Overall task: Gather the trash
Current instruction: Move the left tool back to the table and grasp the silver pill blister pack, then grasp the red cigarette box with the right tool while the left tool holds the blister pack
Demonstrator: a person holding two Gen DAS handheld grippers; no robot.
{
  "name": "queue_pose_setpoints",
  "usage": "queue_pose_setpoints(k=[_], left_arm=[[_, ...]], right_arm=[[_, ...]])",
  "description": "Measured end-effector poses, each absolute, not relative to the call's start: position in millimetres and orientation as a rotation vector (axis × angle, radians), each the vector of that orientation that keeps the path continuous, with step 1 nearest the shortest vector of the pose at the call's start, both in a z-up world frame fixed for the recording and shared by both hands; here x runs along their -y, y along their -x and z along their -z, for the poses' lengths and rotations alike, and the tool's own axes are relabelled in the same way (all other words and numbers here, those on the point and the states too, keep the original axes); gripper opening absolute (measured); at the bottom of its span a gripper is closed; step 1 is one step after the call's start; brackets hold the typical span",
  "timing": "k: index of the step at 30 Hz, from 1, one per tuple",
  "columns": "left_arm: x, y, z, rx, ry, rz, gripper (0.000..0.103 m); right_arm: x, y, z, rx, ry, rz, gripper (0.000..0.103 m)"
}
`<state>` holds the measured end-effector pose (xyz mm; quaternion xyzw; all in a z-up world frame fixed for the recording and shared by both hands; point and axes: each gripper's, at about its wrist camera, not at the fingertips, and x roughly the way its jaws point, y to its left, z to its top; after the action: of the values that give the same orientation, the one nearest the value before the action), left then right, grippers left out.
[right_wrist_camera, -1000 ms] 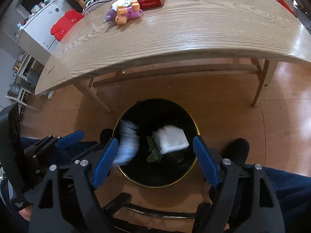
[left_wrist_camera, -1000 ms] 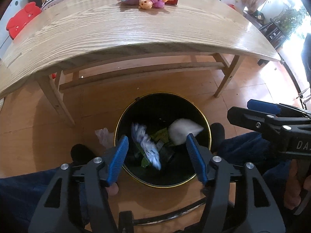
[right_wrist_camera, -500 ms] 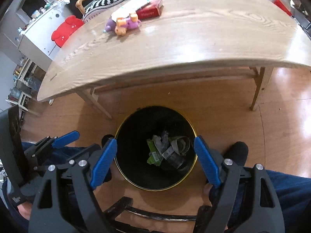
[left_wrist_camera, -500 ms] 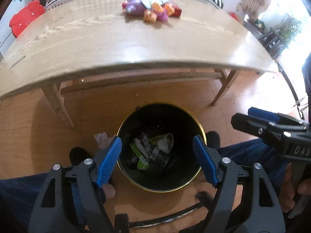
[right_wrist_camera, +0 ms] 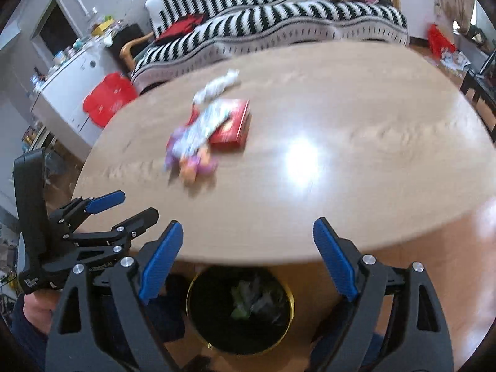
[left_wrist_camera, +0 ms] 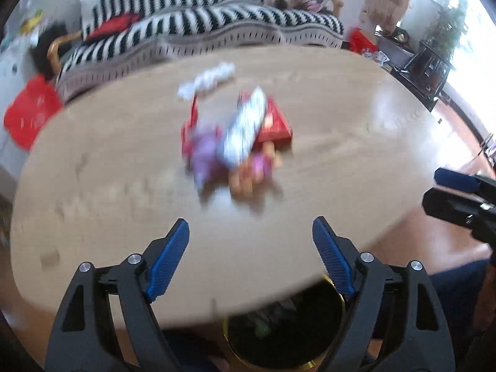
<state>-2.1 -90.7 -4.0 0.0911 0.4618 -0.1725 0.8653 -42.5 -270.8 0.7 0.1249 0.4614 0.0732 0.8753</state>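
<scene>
Both views are blurred by motion. My left gripper (left_wrist_camera: pixel 251 254) hangs over the near edge of the wooden table (left_wrist_camera: pixel 93 161), its jaws opening with nothing between them. My right gripper (right_wrist_camera: pixel 246 254) is likewise above the table edge (right_wrist_camera: pixel 341 186), jaws opening and empty. A black bin with a gold rim (right_wrist_camera: pixel 198 319) stands on the floor below, holding crumpled trash (right_wrist_camera: pixel 254 297); in the left wrist view the bin (left_wrist_camera: pixel 310 341) peeks out under the table. On the table lie a white crumpled wrapper (left_wrist_camera: pixel 210 77), a patterned white packet (left_wrist_camera: pixel 245 127) and a red box (left_wrist_camera: pixel 276 121).
A purple and orange toy (right_wrist_camera: pixel 195 161) lies beside the red box (right_wrist_camera: pixel 232 124). A black-and-white striped sofa (right_wrist_camera: pixel 279 24) stands behind the table, a red bag (right_wrist_camera: pixel 108 96) and a white cabinet (right_wrist_camera: pixel 68 80) at the left. The person's legs flank the bin.
Both grippers rose from above the bin to above the table edge and tilted up. The white pieces seen falling a second ago now lie in the bin. Both pairs of jaws widened.
</scene>
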Motion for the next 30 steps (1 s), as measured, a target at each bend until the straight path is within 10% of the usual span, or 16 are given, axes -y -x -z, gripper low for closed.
queue_pose_setpoints(k=[12, 18, 20, 30], left_arm=[[126, -107, 29, -0.989, -0.286, 0.400, 0.077], [132, -119, 36, -0.980, -0.307, 0.438, 0.051], [137, -119, 34, -0.967, -0.310, 0.477, 0.023], [103, -130, 6, -0.954, -0.097, 0.452, 0.021]], right_arm=[[299, -54, 25, -1.039, -0.339, -0.115, 0.086], [286, -85, 34, -1.066, -0.346, -0.115, 0.086], [283, -91, 36, -1.070, -0.360, -0.108, 0.086], [263, -115, 46, -1.103, -0.398, -0.121, 0.086]])
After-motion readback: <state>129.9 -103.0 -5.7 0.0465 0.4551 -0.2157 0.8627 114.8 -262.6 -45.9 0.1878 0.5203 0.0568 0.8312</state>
